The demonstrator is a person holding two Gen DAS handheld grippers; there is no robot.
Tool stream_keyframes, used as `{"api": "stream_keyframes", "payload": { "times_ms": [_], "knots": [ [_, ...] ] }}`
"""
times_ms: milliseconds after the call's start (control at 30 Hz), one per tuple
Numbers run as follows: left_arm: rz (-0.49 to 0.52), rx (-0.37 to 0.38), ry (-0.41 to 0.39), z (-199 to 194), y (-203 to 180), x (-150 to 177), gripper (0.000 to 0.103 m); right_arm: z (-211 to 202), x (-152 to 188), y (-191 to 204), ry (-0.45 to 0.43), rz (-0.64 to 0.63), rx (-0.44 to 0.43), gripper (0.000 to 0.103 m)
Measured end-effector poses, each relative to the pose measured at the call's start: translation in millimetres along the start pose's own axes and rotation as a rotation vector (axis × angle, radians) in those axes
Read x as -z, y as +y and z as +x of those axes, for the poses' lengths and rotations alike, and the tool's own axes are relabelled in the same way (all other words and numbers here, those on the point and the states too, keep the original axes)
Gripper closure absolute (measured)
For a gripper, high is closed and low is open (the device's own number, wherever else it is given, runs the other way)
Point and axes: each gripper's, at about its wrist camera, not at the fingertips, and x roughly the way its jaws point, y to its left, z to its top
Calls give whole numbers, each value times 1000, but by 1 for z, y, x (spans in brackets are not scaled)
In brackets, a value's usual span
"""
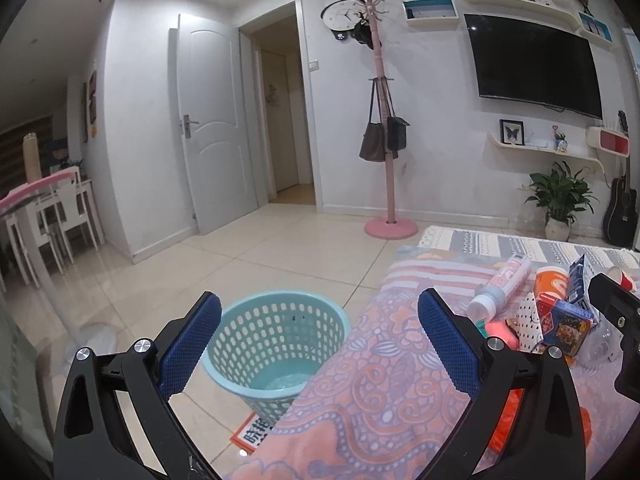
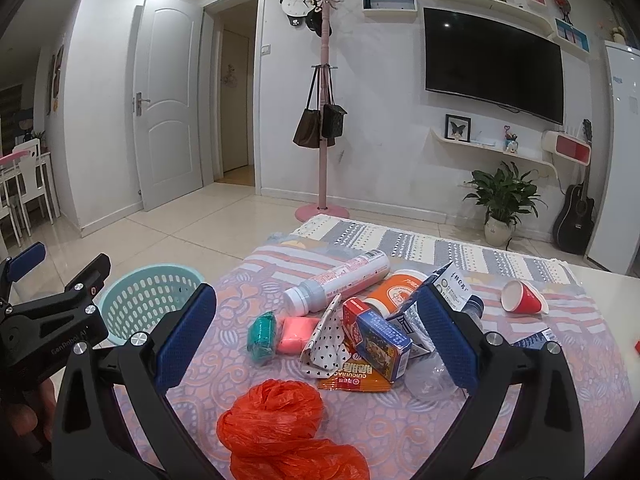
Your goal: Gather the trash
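the right gripper (image 2: pixel 316 336) stands wide apart and holds nothing, its blue pads (image 2: pixel 186 336) framing the heap of trash on the patterned cloth (image 2: pixel 224 320). nearest to it lies a crumpled orange plastic bag (image 2: pixel 280 428). beyond the bag come a flat orange snack wrapper (image 2: pixel 354 378), a teal block (image 2: pixel 262 334) touching a pink block (image 2: pixel 296 334), a folded white paper with black dots (image 2: pixel 326 342), and a red-and-blue carton (image 2: pixel 380 338) lying on its side. farther from the bag, a white bottle (image 2: pixel 340 280) lies flat, its long axis slanting with the cap toward the near left and the base toward the far right. just right of the bottle lie an orange cup (image 2: pixel 394 288) and a dark blue carton (image 2: pixel 448 284). well right of the bottle, a red paper cup (image 2: pixel 522 298) lies on its side, mouth facing left.

the left gripper (image 1: pixel 320 340) is also wide apart and empty, above the cloth's edge. left of the bottle, on the tiled floor (image 1: pixel 280 240), stands an upright teal basket (image 1: pixel 276 344).
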Motion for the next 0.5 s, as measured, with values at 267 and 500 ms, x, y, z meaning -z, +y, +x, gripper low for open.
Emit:
{"api": "stream_keyframes", "payload": {
  "times_ms": [267, 500],
  "knots": [
    [-4, 1, 14, 3, -1, 1, 7, 0, 1, 0, 0, 1, 0, 8],
    [-23, 5, 31, 6, 2, 2, 7, 1, 2, 1, -5, -10, 19, 8]
  ]
}}
